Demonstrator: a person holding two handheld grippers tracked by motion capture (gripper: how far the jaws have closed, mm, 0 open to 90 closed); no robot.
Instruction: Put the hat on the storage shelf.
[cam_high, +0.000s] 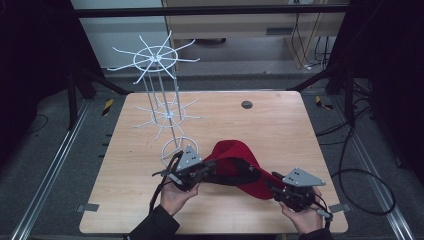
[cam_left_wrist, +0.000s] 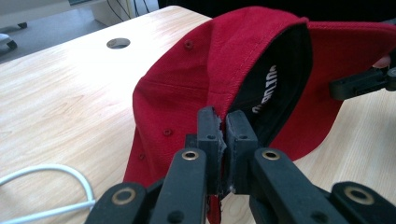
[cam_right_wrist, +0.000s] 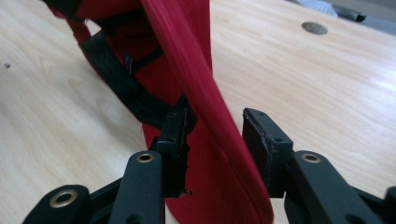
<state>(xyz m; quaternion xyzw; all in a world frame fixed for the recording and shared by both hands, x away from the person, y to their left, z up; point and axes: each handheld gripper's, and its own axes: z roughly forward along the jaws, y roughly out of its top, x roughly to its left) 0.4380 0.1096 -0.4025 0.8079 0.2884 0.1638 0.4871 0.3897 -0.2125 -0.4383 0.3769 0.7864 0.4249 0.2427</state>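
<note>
A red cap (cam_high: 240, 160) with a black lining lies at the front middle of the wooden table (cam_high: 280, 125). My left gripper (cam_high: 207, 169) is shut on the cap's edge (cam_left_wrist: 187, 79), its two pads pinched together on the red cloth at the crown's rim (cam_left_wrist: 223, 130). My right gripper (cam_high: 274, 187) stands open around the red brim (cam_right_wrist: 187, 46). The brim runs between its jaws (cam_right_wrist: 217, 133). It lies against the left pad, and a gap shows before the right pad. The right gripper's black jaw (cam_left_wrist: 359, 84) also appears beyond the cap in the left gripper view.
A tall white wire rack (cam_high: 162, 100) with two tiers of spokes stands at the back left, and its ring base (cam_high: 177, 147) is close to my left gripper. A round cable hole (cam_high: 246, 104) sits near the table's far edge. Cables lie on the floor at the right (cam_high: 365, 175).
</note>
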